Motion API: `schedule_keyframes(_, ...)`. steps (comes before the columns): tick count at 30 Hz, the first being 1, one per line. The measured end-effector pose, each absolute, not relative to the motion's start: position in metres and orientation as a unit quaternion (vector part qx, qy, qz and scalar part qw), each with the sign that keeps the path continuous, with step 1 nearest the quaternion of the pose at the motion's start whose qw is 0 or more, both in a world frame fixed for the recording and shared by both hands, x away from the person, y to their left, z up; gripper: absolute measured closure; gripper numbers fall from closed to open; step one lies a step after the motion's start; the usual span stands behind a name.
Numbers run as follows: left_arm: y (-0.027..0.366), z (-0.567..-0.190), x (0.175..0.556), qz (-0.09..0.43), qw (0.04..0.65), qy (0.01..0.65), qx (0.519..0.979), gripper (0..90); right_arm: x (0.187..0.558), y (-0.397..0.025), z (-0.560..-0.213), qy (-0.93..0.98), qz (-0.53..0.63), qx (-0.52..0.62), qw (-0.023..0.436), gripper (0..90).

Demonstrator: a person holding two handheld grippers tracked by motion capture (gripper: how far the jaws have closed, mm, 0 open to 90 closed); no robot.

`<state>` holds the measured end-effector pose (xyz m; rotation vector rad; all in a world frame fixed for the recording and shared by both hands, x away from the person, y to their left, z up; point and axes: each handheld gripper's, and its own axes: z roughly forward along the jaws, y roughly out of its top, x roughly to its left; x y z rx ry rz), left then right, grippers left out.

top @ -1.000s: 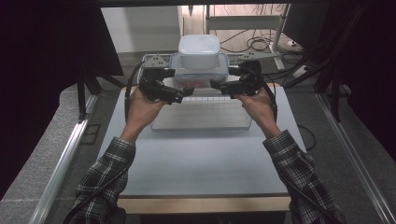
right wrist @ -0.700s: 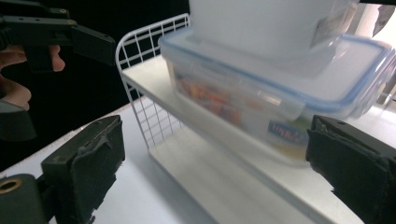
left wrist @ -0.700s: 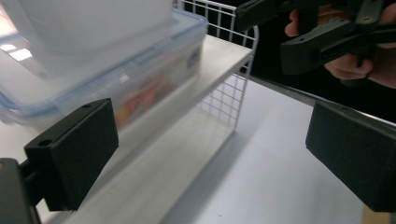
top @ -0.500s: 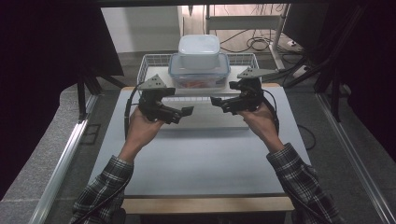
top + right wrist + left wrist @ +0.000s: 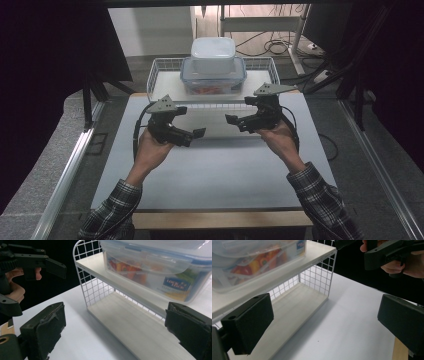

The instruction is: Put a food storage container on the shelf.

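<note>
Both grippers raised, jaws apart, facing inward

You're working in a lab or test room, not a home. The table stands alone on a grey floor, hemmed by black curtains at left and right of the frame. Loose cables lie coiled on the floor at the upper centre, beside a metal stand. Metal rails run along the lower left and lower right.
</note>
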<state>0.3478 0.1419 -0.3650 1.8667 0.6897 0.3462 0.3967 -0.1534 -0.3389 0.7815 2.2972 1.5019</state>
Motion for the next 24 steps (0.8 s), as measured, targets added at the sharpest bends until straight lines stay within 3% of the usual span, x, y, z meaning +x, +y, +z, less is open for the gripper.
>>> schedule_keyframes(24,0.13,-0.406,0.322,0.161,0.5,0.288,0.801,0.2,0.377,-0.161,-0.37,0.806,0.514,0.26,0.135,3.5)
